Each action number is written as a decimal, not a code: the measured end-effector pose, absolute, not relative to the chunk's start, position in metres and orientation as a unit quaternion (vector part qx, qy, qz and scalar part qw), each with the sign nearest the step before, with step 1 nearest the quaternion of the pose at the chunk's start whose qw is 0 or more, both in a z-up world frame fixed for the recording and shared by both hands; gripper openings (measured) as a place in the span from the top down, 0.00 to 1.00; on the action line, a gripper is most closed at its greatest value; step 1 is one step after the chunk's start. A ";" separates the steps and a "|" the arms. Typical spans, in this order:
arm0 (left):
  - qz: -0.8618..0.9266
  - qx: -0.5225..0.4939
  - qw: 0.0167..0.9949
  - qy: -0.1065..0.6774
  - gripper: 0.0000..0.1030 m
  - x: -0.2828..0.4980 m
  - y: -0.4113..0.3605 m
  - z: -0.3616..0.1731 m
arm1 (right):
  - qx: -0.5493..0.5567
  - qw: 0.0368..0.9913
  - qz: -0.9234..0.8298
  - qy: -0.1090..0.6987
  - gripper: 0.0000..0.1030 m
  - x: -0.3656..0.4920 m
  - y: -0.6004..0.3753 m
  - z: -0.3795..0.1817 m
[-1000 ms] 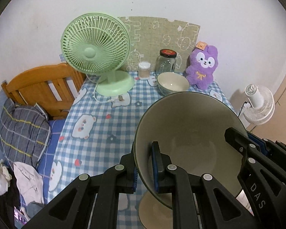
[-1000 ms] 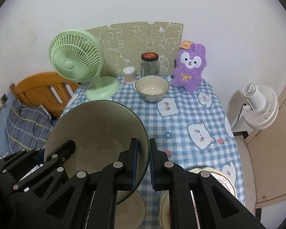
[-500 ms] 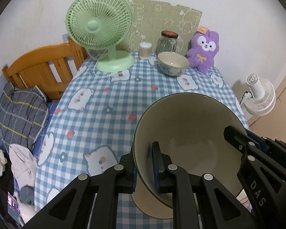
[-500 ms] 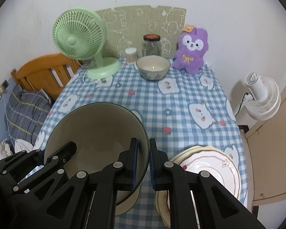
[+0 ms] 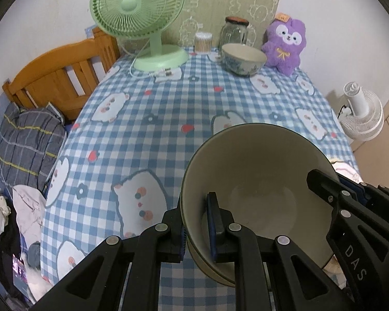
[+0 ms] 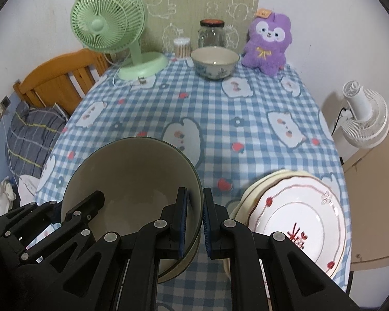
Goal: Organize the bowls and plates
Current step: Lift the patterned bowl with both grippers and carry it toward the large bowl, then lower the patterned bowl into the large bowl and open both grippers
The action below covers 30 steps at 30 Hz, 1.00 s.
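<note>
A: Ceramic, and held only by its rim. The large bowl [image 5: 259, 181] is pinched on two sides: the left tool [image 5: 195, 229] has its pads closed over the rim at the bowl's left, one pad inside and one outside, and the right tool [image 6: 194, 223] clamps the opposite rim the same way.

B: So it hangs between them, tilted, above the near edge of the surface [image 6: 220, 108]?

A: Yes. I can't tell whether its foot touches the checked cloth yet. If one hand drops faster than the other, the rim could twist out of a pad and the bowl would tip.

B: And what's beside it?

A: The stack of plates [image 6: 295, 215] sits just to the right, close to the right tool. Drifting that way on the way down could knock the top plate or chip the bowl's wall against it.

B: Farther off?

A: The small patterned bowl [image 6: 215, 62] stands at the far end, near the glass jar [image 6: 212, 33], the cotton-swab tub [image 6: 182, 47], the purple plush [image 6: 268, 42] and the green fan [image 6: 109, 20]. If nesting is the plan, carrying the big bowl there risks clipping the jar. I'd judge the cloth's slack another hazard: a dragged foot could bunch it.
</note>
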<state>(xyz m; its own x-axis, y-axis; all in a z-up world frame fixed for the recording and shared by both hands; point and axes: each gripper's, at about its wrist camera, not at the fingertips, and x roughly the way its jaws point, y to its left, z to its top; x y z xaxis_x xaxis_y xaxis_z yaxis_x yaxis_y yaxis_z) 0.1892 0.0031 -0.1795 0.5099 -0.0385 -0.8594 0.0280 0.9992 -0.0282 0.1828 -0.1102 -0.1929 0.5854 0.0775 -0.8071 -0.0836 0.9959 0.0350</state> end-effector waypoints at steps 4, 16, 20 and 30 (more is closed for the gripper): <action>-0.018 -0.006 0.864 0.504 0.90 0.187 0.005 -0.188 | -0.005 0.885 0.046 0.463 0.86 0.182 -0.106 -0.202; -0.026 -0.001 0.851 0.524 0.88 0.184 0.007 -0.211 | -0.006 0.877 0.042 0.480 0.86 0.182 -0.104 -0.224; -0.029 -0.001 0.852 0.523 0.88 0.184 0.005 -0.213 | -0.008 0.877 0.039 0.478 0.86 0.182 -0.105 -0.225; -0.031 0.010 0.854 0.519 0.88 0.183 0.004 -0.212 | -0.009 0.875 0.017 0.483 0.86 0.181 -0.107 -0.226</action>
